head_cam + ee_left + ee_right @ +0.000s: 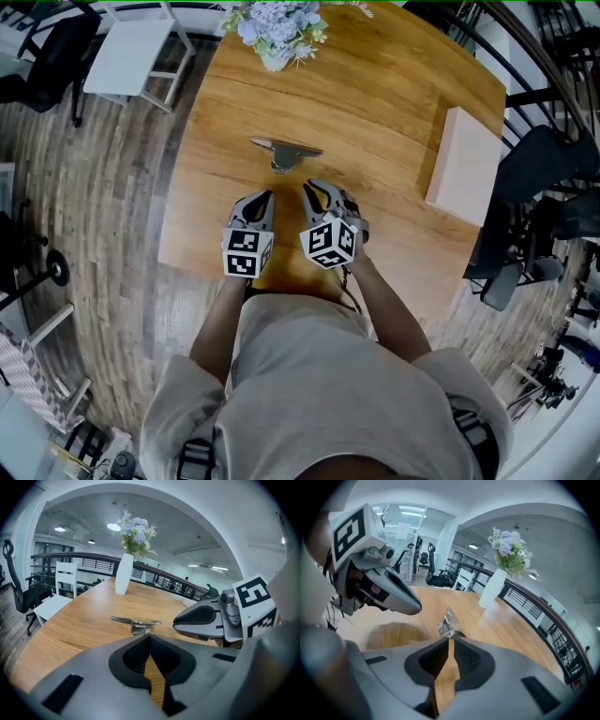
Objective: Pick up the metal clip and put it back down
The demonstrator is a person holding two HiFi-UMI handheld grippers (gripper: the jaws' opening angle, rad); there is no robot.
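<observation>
Two empty claws — left claw closed, right claw barely parted — near metal clip.

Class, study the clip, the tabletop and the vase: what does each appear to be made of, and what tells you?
The clip looks like bare metal: grey, with bright glints. The tabletop looks like wood or wood veneer: warm brown, visible grain, a soft sheen. The vase is smooth plain white, probably ceramic, though plastic cannot be ruled out.
</observation>
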